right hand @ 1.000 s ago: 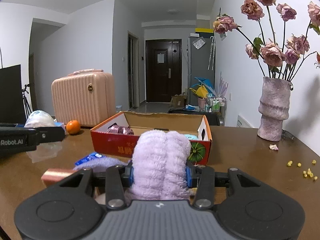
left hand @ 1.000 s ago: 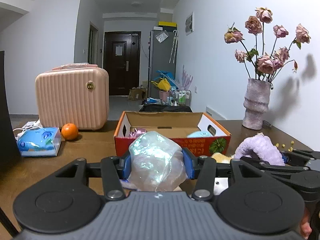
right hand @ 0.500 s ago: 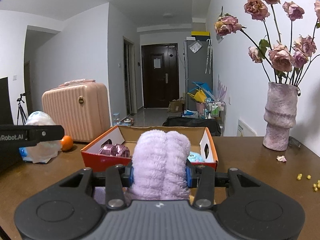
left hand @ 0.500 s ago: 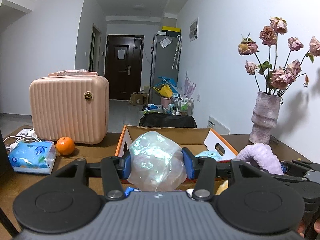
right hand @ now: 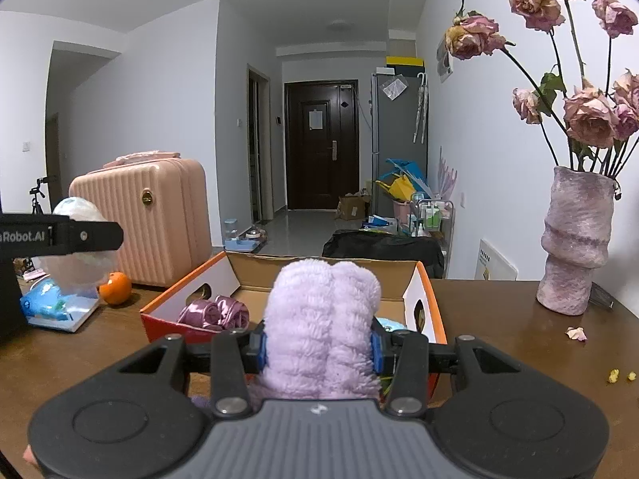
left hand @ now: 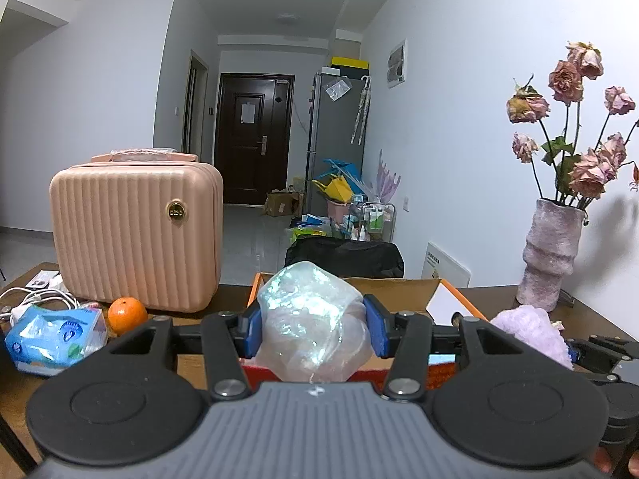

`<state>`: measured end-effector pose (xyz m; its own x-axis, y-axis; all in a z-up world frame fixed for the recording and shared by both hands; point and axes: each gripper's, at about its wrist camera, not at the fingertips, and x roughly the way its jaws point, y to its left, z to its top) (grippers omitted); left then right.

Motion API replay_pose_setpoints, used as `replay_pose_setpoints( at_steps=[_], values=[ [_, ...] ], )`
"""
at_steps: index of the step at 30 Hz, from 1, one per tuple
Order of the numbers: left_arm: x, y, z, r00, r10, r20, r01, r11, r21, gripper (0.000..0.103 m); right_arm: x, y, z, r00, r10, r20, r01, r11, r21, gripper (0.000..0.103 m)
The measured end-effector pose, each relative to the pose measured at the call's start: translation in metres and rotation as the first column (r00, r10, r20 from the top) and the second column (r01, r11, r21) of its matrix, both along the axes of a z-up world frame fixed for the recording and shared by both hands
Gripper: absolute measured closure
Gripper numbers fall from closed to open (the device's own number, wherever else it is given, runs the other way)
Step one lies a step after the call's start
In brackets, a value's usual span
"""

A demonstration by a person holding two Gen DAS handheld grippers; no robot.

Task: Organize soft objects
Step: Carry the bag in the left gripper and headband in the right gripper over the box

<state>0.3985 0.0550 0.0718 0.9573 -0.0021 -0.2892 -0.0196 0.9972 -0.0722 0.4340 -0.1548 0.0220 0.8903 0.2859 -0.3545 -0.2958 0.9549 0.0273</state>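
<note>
My left gripper (left hand: 312, 329) is shut on a crumpled clear plastic bag (left hand: 309, 319), held up in front of the near wall of an orange cardboard box (left hand: 451, 301). My right gripper (right hand: 317, 349) is shut on a folded fluffy lilac towel (right hand: 319, 331), held over the near edge of the same box (right hand: 179, 307). Inside the box lie a rolled purple satin cloth (right hand: 215, 313) and a light blue item (right hand: 391, 323). The towel also shows in the left wrist view (left hand: 531, 329), and the bag in the right wrist view (right hand: 78, 267).
On the brown table (right hand: 499, 339) stand a pink ribbed case (left hand: 135, 235), an orange (left hand: 126, 314), a blue tissue pack (left hand: 52, 339), white cables (left hand: 36, 299) and a vase of dried roses (right hand: 575, 239). Petals and yellow crumbs (right hand: 619, 375) lie at the right.
Both grippers have risen and moved toward the box with their loads. The box's inside now shows more in the right wrist view.
</note>
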Motion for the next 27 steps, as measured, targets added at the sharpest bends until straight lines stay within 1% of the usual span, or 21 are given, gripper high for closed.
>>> replay_pose_setpoints(
  at_steps=[12, 27],
  values=[
    [0.039, 0.011, -0.002, 1.0, -0.004, 0.001, 0.004, 1.0, 0.016, 0.053, 0.04, 0.013, 0.003, 1.0, -0.003, 0.011, 0.003, 1.0, -0.016, 0.06],
    [0.101, 0.025, -0.015, 0.999, -0.02, -0.044, 0.022, 0.999, 0.047, 0.052, 0.09, 0.027, -0.003, 1.0, 0.0, 0.001, 0.0, 0.997, -0.071, 0.06]
  ],
)
